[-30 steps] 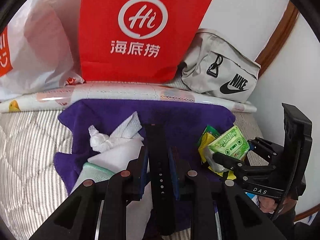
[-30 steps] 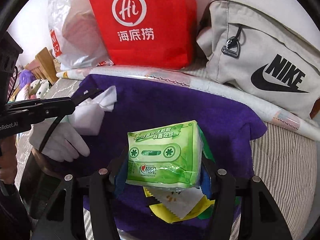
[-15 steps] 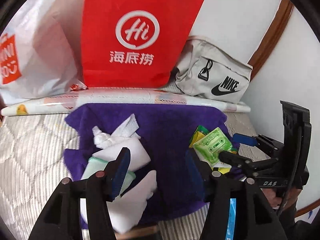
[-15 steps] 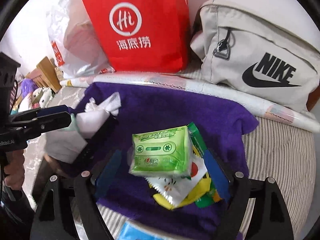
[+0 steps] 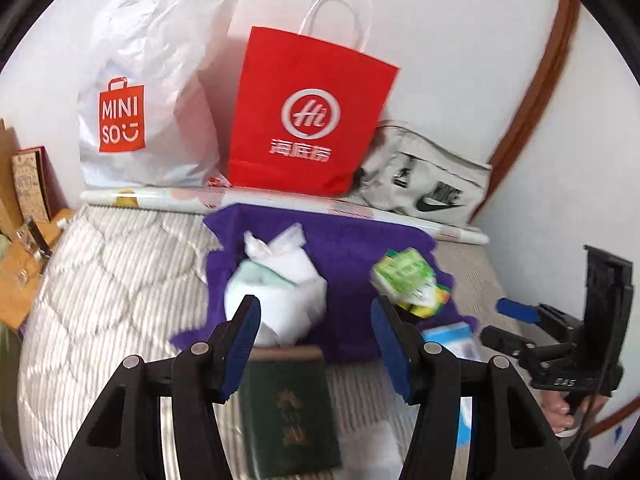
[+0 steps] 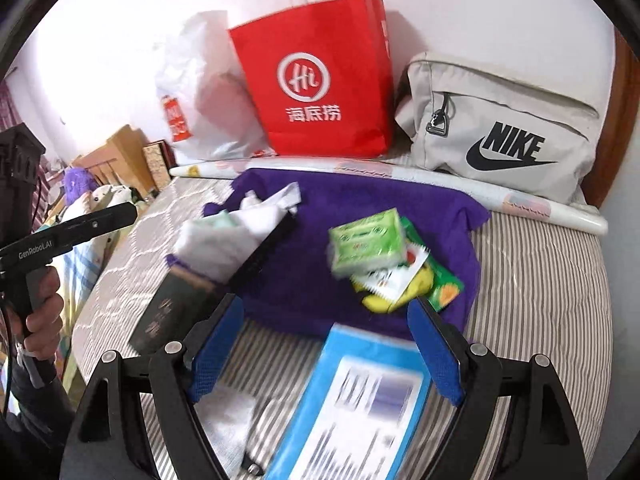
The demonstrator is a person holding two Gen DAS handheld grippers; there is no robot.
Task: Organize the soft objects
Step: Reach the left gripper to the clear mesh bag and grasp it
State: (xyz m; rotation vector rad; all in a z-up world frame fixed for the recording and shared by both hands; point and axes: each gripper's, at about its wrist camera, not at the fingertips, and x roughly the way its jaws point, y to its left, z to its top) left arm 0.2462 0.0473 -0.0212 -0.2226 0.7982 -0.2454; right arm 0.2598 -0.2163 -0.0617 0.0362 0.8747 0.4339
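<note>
both grippers are open w/ nothing between the pads: left gripper (image 5: 316,320) above a dark green booklet (image 5: 290,408), right gripper (image 6: 326,344) above a blue packet (image 6: 352,404). white bundle (image 5: 276,292) and green tissue pack (image 6: 366,244) lie apart on the purple towel (image 6: 360,196). behind it stand a red paper bag (image 5: 308,120) and grey nike bag (image 6: 500,120).

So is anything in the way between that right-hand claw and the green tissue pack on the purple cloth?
Nothing visible blocks it. The right gripper is open, with a blue packet lying below it, nearer than the green tissue pack on the purple towel.
</note>
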